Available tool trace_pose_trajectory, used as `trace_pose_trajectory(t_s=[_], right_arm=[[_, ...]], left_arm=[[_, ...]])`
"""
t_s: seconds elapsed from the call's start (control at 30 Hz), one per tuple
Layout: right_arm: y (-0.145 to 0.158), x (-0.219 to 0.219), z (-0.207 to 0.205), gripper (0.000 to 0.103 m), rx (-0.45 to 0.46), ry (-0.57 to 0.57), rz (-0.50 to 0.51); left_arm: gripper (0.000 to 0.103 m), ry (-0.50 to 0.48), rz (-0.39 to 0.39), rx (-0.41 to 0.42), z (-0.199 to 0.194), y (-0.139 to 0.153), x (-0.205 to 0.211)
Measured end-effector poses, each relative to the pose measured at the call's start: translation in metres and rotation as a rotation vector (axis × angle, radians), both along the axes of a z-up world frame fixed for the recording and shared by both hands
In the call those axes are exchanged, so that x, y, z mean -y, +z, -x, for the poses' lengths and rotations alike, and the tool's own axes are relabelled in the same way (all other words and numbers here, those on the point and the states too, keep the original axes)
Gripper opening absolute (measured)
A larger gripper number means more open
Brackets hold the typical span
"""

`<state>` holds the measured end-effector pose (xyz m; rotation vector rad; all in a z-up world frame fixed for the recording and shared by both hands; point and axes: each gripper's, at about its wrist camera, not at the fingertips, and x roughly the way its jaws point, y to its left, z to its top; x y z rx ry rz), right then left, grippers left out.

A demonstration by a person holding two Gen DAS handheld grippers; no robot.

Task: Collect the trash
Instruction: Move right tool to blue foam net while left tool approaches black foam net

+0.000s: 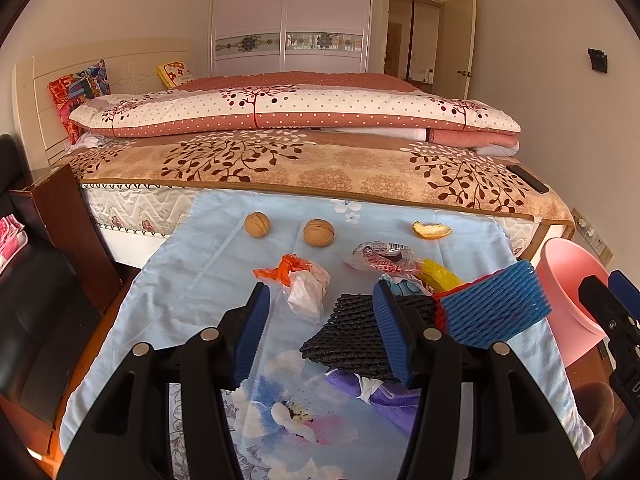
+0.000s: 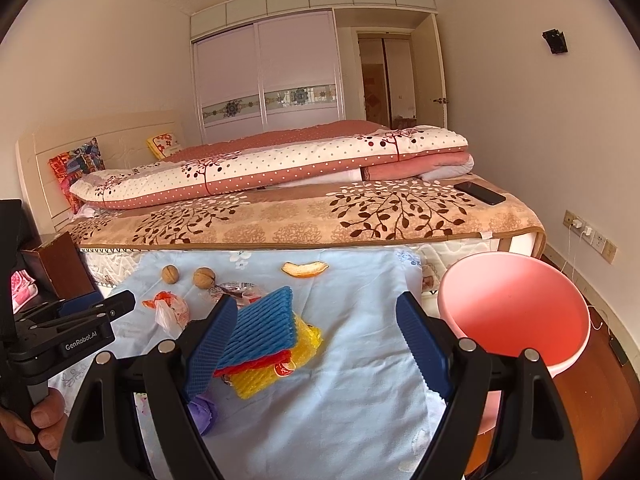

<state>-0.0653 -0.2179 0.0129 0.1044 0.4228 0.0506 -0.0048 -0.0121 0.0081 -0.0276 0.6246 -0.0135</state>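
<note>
- Left wrist view: the left gripper fills the lower middle of the frame, its blue fingers spread apart with nothing between them touching either pad.
- Below and between the fingers lies a black net on the blue cloth; the right finger hides part of it.
- A purple scrap pokes out under the black net, lower centre.
- A blue net sits right of centre, over a red net and beside a yellow wrapper.
- A white bag with an orange knot lies just above the left finger.
- A clear wrapper lies at centre; two walnuts and a peel line the cloth's far edge, by the bed.
- The pink bin stands at the right edge, off the cloth.

- Right wrist view: the right gripper is wide open and empty, lower centre.
- Its left finger overlaps the blue net, which tops the red net and a yellow net; contact cannot be told.
- The bin is at the right, just beside the right finger.
- The left gripper shows at the left edge, held by a hand; its opening cannot be told here.
- Walnuts, peel and bag lie upper left of centre.
- A phone rests on the bed.
</note>
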Motion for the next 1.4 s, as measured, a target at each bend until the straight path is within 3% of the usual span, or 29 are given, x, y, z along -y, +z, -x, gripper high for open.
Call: trace_pose_trajectory(t_s=[0.9, 1.4], right_arm=[[-0.0032, 0.004, 0.0008, 0.08, -0.001, -0.006, -0.012], [-0.0059, 0.0029, 0.0001, 0.073, -0.014, 0.019, -0.019]], left_arm=[[0.054, -0.004, 0.001, 0.002, 0.0025, -0.0032, -0.003], [0.054, -0.005, -0.001, 0.001, 0.0036, -0.0038, -0.0014]])
